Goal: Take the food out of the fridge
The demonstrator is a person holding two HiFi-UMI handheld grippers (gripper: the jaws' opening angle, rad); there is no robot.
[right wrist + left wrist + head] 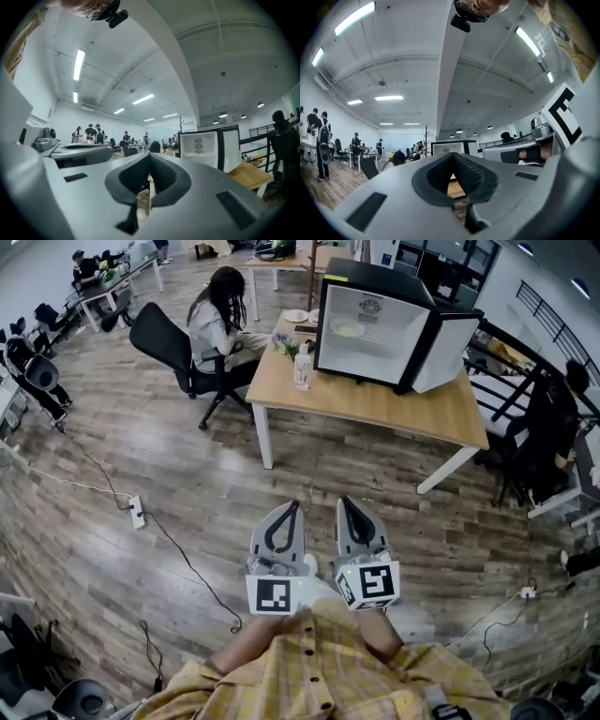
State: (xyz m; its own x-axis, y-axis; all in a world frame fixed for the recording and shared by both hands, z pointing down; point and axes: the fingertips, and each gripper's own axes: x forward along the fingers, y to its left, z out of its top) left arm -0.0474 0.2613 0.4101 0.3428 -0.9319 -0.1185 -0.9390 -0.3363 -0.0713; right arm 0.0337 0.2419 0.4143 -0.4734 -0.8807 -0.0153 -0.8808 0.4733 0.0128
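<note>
The small black fridge (375, 296) stands on the far side of a light wooden table (375, 404), well apart from both grippers. Its white-lined door (448, 351) is swung wide to the right. Inside the white cabinet, a pale yellowish dish of food (345, 329) sits on a shelf; it is too small to tell what kind.

Just left of the fridge, near the table's left edge, stand a clear bottle (302, 367) and a small bunch of flowers (286, 343). A seated person (217, 320) in a black office chair (169, 343) is at that end.

A broad stretch of wood-plank floor (187, 474) lies between the table's near edge and the grippers, with a white power strip (138, 512) and its cable off to the left.

The left gripper (295, 506) and right gripper (344, 502) are side by side, both with jaws closed together on nothing, pointing toward the table.
</note>
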